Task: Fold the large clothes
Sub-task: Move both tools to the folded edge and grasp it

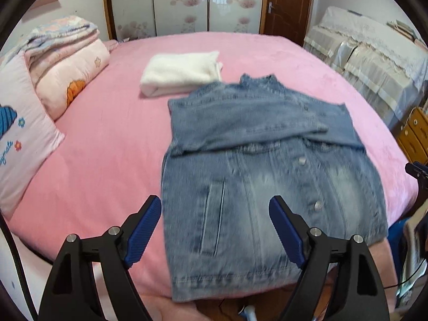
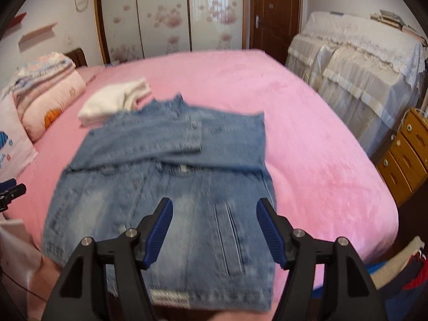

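Faded, stonewashed denim jacket (image 1: 267,165) with shiny metal buttons lies on my plush, matt pink bedspread (image 1: 112,133). Fluffy white folded garment (image 1: 182,73) behind. My gripper fingers (image 1: 144,230) have ribbed blue pads.

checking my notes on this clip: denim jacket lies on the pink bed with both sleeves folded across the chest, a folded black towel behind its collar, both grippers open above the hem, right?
One detail is off: the folded towel behind the collar is white, not black, as the left wrist view shows. The rest holds: the denim jacket lies on the pink bed with both sleeves folded across the chest, and the left gripper and right gripper are open above the hem.
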